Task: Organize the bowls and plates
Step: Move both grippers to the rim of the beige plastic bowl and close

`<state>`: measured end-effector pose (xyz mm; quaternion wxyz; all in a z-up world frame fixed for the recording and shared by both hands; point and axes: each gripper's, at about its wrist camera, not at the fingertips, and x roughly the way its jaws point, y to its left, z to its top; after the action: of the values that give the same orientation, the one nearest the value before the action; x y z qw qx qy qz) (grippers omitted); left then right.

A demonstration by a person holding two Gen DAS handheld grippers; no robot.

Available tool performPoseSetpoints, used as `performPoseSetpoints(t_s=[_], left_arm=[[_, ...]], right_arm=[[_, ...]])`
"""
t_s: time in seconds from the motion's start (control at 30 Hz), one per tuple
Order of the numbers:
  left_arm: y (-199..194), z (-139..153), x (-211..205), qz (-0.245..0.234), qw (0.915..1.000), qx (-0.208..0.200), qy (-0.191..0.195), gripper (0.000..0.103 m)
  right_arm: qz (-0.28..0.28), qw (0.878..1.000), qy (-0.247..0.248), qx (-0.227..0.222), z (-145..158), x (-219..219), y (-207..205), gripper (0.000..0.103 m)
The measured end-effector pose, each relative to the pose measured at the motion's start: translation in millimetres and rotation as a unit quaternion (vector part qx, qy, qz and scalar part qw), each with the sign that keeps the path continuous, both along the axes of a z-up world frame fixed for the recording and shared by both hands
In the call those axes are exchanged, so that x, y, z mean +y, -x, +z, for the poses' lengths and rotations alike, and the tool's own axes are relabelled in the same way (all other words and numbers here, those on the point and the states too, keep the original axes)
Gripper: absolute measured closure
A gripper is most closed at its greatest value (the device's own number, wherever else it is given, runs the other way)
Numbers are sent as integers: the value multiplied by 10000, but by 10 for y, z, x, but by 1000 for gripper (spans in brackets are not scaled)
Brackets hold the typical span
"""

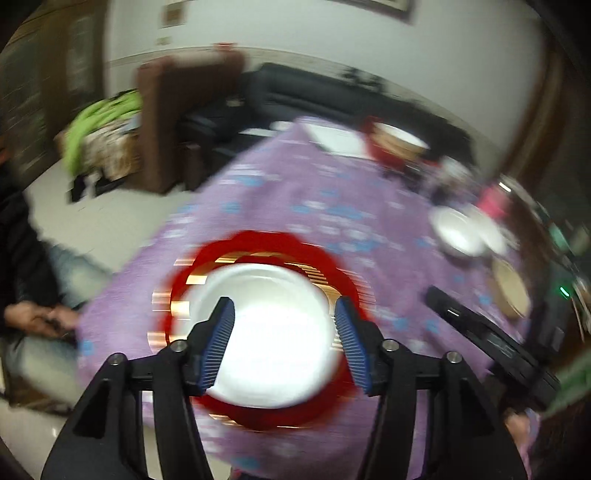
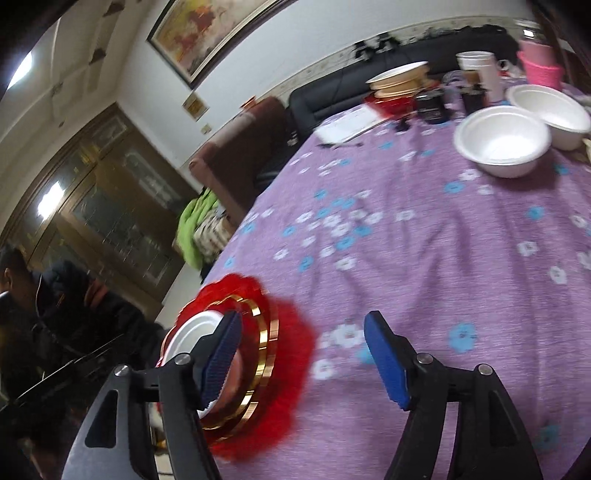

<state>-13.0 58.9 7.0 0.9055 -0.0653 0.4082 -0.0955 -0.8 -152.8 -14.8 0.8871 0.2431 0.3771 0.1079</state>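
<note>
**Ana:** Purple floral cloth covers the tabletop (image 2: pixel 424 229), with a dark sofa (image 2: pixel 369 81) and a framed painting (image 2: pixel 221 33) behind it. Where do the dishes sit?

**Ben:** At the near left edge lies a red scalloped plate (image 2: pixel 291 354) with gold rings, and a white plate (image 1: pixel 266 332) rests in its middle. Far right, two white bowls stand side by side: the nearer bowl (image 2: pixel 502 144) and the farther bowl (image 2: pixel 550 110), touching or almost so. At the far end a stack of dishes (image 2: pixel 399 81) sits among cups and jars.

**Ana:** And the tools?

**Ben:** The left tool (image 1: pixel 284 332) hangs over the white plate with its blue pads spread wide and nothing between them. That view is blurred, so I cannot say whether the pads touch the plate. The right tool (image 2: pixel 303 358) is also spread wide and empty, above the cloth just right of the red plate. Its left finger overlaps the plate's rim in the picture; contact is unclear.

**Ana:** Which step is this, would you say?

**Ben:** The plates look gathered; the bowls are not yet nested. I judge the bowls come next: reach far right, close the pads on the thin rim of one bowl and set it into the other. Light foam-like bowls may slide or crush, so grip gently.
</note>
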Motion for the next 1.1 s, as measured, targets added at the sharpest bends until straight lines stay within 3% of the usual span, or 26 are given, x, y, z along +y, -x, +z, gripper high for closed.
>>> performPoseSetpoints(t_s=[0.17, 0.27, 0.37, 0.43, 0.47, 0.63, 0.77, 0.83, 1.0, 1.1], left_arm=[[46, -222, -843, -1128, 9933, 230, -94, 47], [70, -434, -1262, -1641, 9850, 492, -222, 47], [57, -501, -1476, -1735, 9828, 536, -343, 47], [29, -492, -1560, -1740, 9826, 511, -394, 47], [12, -469, -1613, -1749, 9824, 472, -455, 47], [-130, -404, -1967, -1999, 9763, 620, -553, 47], [-402, -231, -2367, -2398, 9616, 1327, -114, 47], [-528, -79, -2562, -2437, 9589, 1451, 8, 47], [-762, 220, -3071, -2371, 9615, 1386, -99, 47], [-904, 227, -3352, -2243, 9638, 1438, 32, 47]], right_arm=[[-669, 9976, 6, -162, -34, -496, 166, 25], [-1264, 9898, 381, -538, 32, -833, 336, 22], [-1643, 9793, 744, -915, 129, -1095, 488, 12], [-1830, 9735, 838, -1083, 163, -1267, 606, 0], [-1937, 9708, 837, -1144, 173, -1416, 699, 0], [-2113, 9683, 989, -894, 263, -2040, 1003, 0], [-2256, 9672, 993, -617, 454, -2655, 1179, 1], [-2384, 9664, 834, -475, 606, -2980, 1210, 1], [-2302, 9699, 774, -198, 937, -3516, 1045, 1], [-2301, 9720, 470, -11, 881, -3742, 840, 1]])
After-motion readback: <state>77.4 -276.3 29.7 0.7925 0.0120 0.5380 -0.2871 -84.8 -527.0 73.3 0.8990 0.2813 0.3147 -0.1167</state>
